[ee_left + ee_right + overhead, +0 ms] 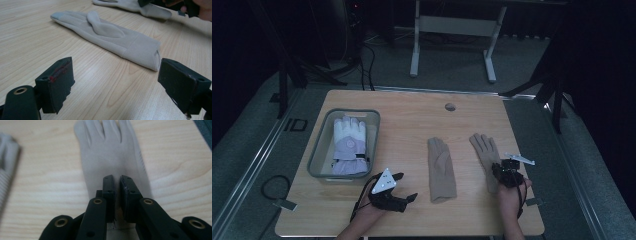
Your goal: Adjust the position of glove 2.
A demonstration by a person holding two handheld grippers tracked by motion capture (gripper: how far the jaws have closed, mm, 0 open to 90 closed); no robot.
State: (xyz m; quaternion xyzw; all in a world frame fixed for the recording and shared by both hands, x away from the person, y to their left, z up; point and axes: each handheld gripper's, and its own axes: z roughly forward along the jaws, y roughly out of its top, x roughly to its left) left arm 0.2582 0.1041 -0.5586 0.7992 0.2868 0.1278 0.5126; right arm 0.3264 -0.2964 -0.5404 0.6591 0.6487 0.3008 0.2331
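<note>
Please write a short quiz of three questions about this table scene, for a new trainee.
1. True or false: the left tongs stand open with nothing between them.
2. What lies in the grey bin?
A. a white and lilac ski glove
B. a folded towel
C. a pair of socks
3. Fill in: the right tongs are shut on the cuff end of the right beige ____.

Key: 1 true; 2 A; 3 glove. The left beige glove lies flat and free.

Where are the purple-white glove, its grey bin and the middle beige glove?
purple-white glove [349, 145]: high view, palm.
grey bin [318, 145]: high view, left wall.
middle beige glove [117, 37]: left gripper view, palm.
</note>
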